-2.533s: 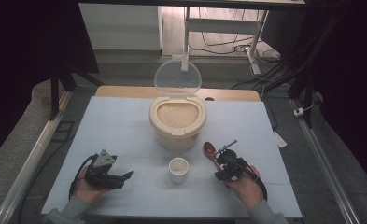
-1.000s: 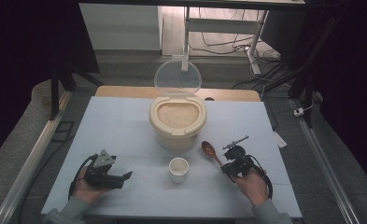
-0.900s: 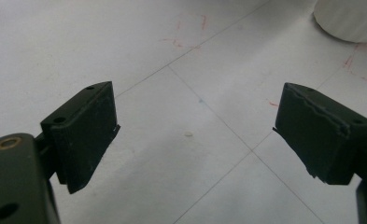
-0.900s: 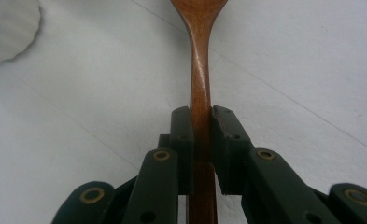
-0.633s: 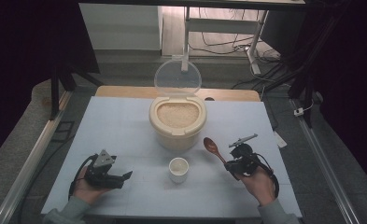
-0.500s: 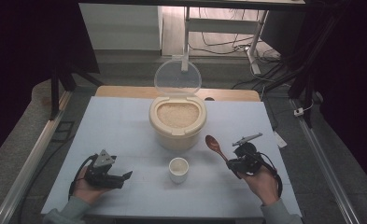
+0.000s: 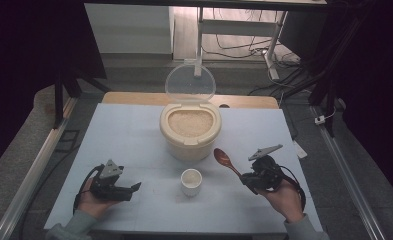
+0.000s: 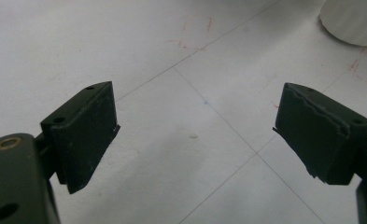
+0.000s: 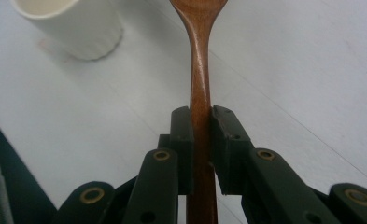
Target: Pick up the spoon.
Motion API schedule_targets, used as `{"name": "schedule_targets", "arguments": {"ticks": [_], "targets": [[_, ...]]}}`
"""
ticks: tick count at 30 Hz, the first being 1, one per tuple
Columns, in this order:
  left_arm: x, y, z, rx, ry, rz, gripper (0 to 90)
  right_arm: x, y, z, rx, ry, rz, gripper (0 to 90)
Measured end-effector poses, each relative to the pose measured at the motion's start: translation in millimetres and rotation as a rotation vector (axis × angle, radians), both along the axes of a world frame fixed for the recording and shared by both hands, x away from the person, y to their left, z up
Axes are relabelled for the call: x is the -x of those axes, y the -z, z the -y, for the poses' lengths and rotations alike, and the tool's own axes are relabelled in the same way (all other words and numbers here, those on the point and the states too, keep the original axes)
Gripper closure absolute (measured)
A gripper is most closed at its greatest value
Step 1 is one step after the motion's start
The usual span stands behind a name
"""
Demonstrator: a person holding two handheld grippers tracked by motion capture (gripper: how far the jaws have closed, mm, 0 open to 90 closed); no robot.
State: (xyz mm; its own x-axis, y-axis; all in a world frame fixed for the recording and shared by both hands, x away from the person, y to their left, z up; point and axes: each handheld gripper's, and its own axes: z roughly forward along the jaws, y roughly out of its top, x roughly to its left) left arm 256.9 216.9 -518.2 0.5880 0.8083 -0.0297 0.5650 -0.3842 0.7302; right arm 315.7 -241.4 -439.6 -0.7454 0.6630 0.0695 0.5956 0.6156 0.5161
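- Wooden spoon (image 9: 200, 70) is pinched by its handle between my right gripper (image 9: 201, 135) pads, both jaws pressed flat on the shaft, bowl pointing away from me.
- From above, the spoon (image 7: 226, 160) sits right of centre, its bowl up off the table (image 7: 124, 135) and aimed toward the rice container (image 7: 190, 131), just near and right of that container.
- Container lid (image 7: 190, 85) stands open at the far side; rice surface exposed.
- White cup (image 7: 191, 181) stands near me, in front of the container, left of the spoon, apart from it.
- Left gripper (image 7: 129, 190) rests low at near left, jaws spread wide, nothing between them; in the left gripper view the pads (image 8: 85, 135) frame bare table.
- Step in hand, as I judge it: carry the spoon to the rice for a scoop.
- To do it well: keep the pinch firm so the handle does not twist; clear the container's near rim before dipping; tilt the bowl down into the rice, then level it before lifting.
- Risk: a heaped spoon spills on the way to the cup.
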Motion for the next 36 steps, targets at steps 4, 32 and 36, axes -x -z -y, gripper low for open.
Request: {"name": "schedule_targets", "arguments": {"ticks": [4, 32, 36], "targets": [[-0.2, 0.0, -0.2, 0.002, 0.000, 0.000, 12.7, 4.3, -2.7, -4.5, -0.005, -0.038, 0.000, 78.9], [7.3, -25.7, 10.6, 0.022, 0.110, 0.064, 14.3, 15.6, -7.7, -67.9, 0.004, -0.323, 0.015, 78.9], [9.1, -32.1, 15.5, 0.023, 0.143, 0.073, 14.5, 13.8, -9.8, -78.0, 0.009, -0.348, 0.020, 78.9]]}}
